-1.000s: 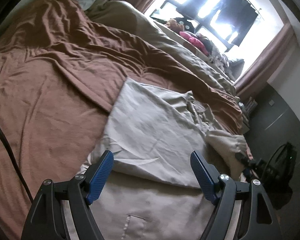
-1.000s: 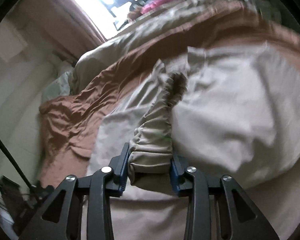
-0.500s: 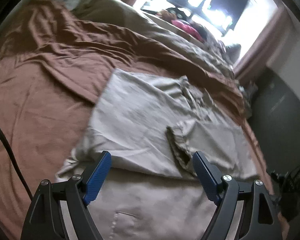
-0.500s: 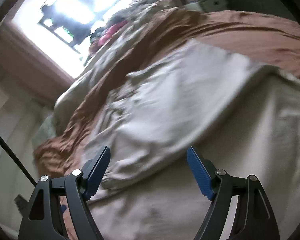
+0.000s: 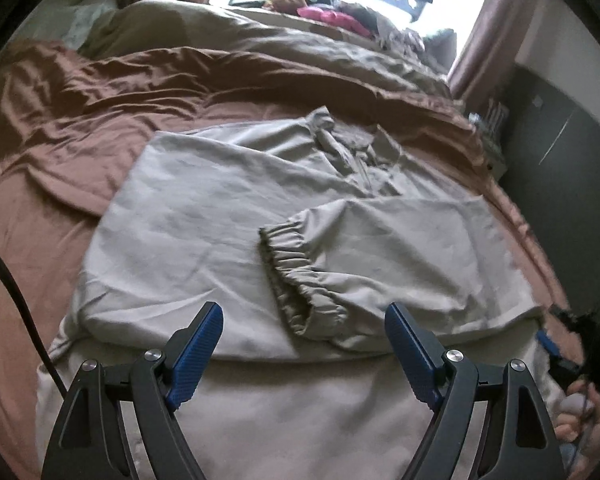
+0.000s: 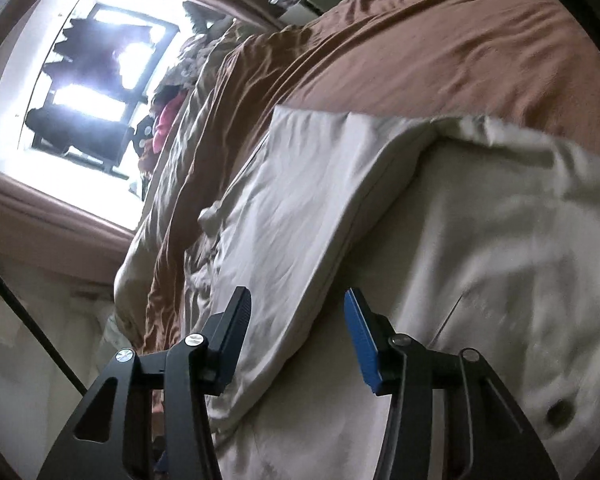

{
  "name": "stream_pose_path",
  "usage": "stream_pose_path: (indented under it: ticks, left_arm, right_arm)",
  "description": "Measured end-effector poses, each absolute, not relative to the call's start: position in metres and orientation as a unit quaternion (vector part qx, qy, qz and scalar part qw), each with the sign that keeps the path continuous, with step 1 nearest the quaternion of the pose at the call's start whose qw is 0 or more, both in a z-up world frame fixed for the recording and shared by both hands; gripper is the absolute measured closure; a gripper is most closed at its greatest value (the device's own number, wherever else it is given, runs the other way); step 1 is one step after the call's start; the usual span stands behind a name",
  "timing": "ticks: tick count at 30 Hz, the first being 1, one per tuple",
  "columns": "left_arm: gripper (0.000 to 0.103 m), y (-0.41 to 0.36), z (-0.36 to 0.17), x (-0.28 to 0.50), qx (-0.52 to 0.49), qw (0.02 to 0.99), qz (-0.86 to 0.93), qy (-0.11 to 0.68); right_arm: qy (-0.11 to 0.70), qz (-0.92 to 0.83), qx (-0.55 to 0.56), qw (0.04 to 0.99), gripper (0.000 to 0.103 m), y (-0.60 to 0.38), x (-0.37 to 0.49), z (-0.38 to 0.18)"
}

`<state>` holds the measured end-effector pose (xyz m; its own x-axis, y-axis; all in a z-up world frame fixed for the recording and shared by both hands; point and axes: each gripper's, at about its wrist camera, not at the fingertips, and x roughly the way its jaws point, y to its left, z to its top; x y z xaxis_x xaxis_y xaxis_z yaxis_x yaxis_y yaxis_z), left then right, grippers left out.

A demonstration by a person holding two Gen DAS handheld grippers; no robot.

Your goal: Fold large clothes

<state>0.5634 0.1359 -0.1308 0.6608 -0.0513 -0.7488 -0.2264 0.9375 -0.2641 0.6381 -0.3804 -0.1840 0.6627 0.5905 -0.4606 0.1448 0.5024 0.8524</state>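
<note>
A large beige jacket (image 5: 204, 216) lies spread on the bed. Both sleeves are folded across its front, and the right one's gathered cuff (image 5: 296, 276) rests near the middle. My left gripper (image 5: 302, 336) hovers open just short of that cuff, with nothing between its pads. My right gripper (image 6: 298, 328) is tilted at the jacket's (image 6: 480, 280) side. Its jaws are closing with the folded sleeve's edge (image 6: 300, 208) between them, and the pads do not press on it. A hand (image 5: 584, 420) shows at the lower right of the left wrist view.
A wrinkled brown sheet (image 5: 80, 120) covers the bed around the jacket. A grey duvet (image 5: 300, 48) and a heap of clothes (image 5: 332, 16) lie along the bright window. A dark cabinet (image 5: 560, 140) stands to the right, and a black cable (image 5: 16, 288) hangs at the left.
My right gripper let go of the cuff, which now lies on the jacket's front, then rolled and swung to the jacket's side. The left gripper slid along the jacket, staying open.
</note>
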Motion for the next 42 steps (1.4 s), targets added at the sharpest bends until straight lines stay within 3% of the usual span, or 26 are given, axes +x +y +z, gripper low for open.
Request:
stream_pose_path:
  ticks: [8,9,11,12,13,17,23,27,30,31,32,34,38,42]
  left_arm:
    - [0.021,0.109,-0.161,0.604,-0.104,0.878,0.058,0.463]
    - [0.025,0.108,-0.164,0.607,-0.099,0.876,0.059,0.468]
    - [0.037,0.107,-0.173,0.612,-0.090,0.870,0.069,0.480]
    - [0.049,0.107,-0.176,0.613,-0.088,0.868,0.073,0.482]
    - [0.055,0.109,-0.182,0.615,-0.085,0.865,0.082,0.489]
    - [0.058,0.110,-0.192,0.618,-0.074,0.864,0.091,0.490]
    - [0.059,0.115,-0.189,0.620,-0.075,0.863,0.101,0.490]
    - [0.058,0.112,-0.173,0.615,-0.069,0.869,0.088,0.482]
    - [0.043,0.114,-0.153,0.602,-0.084,0.877,0.077,0.467]
    - [0.038,0.114,-0.145,0.595,-0.090,0.881,0.072,0.459]
    - [0.037,0.114,-0.139,0.589,-0.092,0.884,0.068,0.454]
    - [0.036,0.114,-0.125,0.573,-0.099,0.888,0.061,0.444]
    - [0.024,0.117,-0.104,0.537,-0.120,0.894,0.058,0.428]
    - [0.022,0.118,-0.083,0.493,-0.133,0.902,0.047,0.407]
  right_arm:
    - [0.379,0.134,0.484,0.777,0.072,-0.397,0.651,-0.214]
    - [0.379,0.132,0.483,0.778,0.073,-0.400,0.651,-0.215]
    - [0.372,0.132,0.481,0.783,0.084,-0.404,0.654,-0.219]
    - [0.372,0.132,0.477,0.785,0.087,-0.405,0.654,-0.220]
    - [0.375,0.129,0.471,0.788,0.089,-0.404,0.655,-0.222]
    - [0.399,0.104,0.471,0.780,0.096,-0.406,0.653,-0.237]
    - [0.405,0.091,0.460,0.785,0.097,-0.398,0.644,-0.226]
    - [0.396,0.092,0.475,0.781,0.092,-0.402,0.638,-0.216]
    - [0.378,0.110,0.472,0.789,0.086,-0.404,0.630,-0.208]
    - [0.376,0.112,0.466,0.793,0.071,-0.405,0.628,-0.205]
    - [0.373,0.115,0.460,0.798,0.047,-0.406,0.624,-0.203]
    - [0.367,0.120,0.454,0.803,0.031,-0.406,0.611,-0.200]
    - [0.367,0.130,0.443,0.808,0.031,-0.402,0.588,-0.195]
    - [0.372,0.140,0.410,0.821,0.031,-0.398,0.552,-0.186]
